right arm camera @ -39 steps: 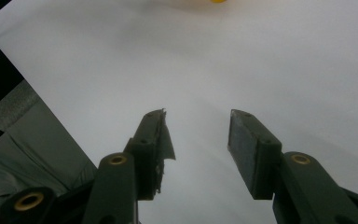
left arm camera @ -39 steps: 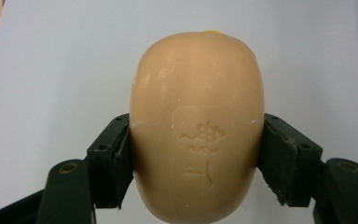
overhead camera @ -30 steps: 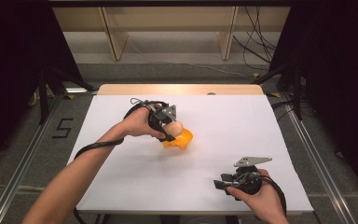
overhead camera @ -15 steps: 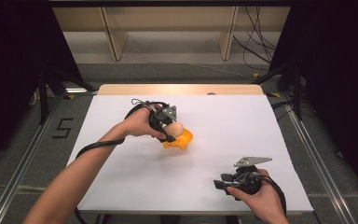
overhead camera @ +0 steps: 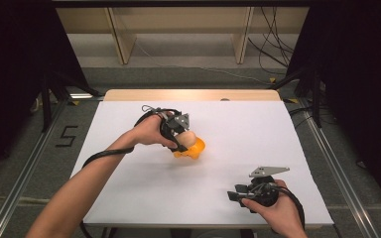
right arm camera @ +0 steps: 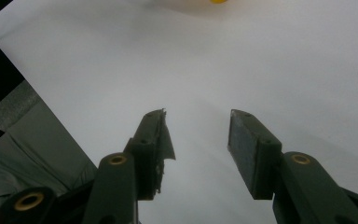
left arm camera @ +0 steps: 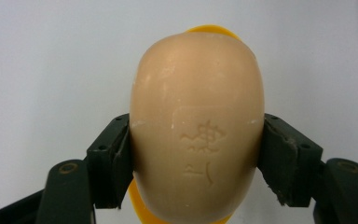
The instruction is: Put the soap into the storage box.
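A tan oval bar of soap (left arm camera: 196, 126) with a stamped mark sits between the jaws of my left gripper (left arm camera: 196, 158), which is shut on its sides. Behind the soap an orange dish (left arm camera: 212, 30) peeks out at top and bottom. In the high view the left gripper (overhead camera: 184, 139) holds the soap (overhead camera: 189, 137) over the orange dish (overhead camera: 195, 148) near the middle of the white table (overhead camera: 129, 188). My right gripper (overhead camera: 233, 197) rests near the front right edge, open, with nothing between its fingers (right arm camera: 249, 149).
The table's front edge and grey floor (right arm camera: 37, 154) show at the left of the right gripper view. Cables trail from both grippers. Wooden shelf legs (overhead camera: 121, 39) stand beyond the far edge.
The left gripper with the soap has shifted only slightly over the orange dish. The right gripper has stayed in place.
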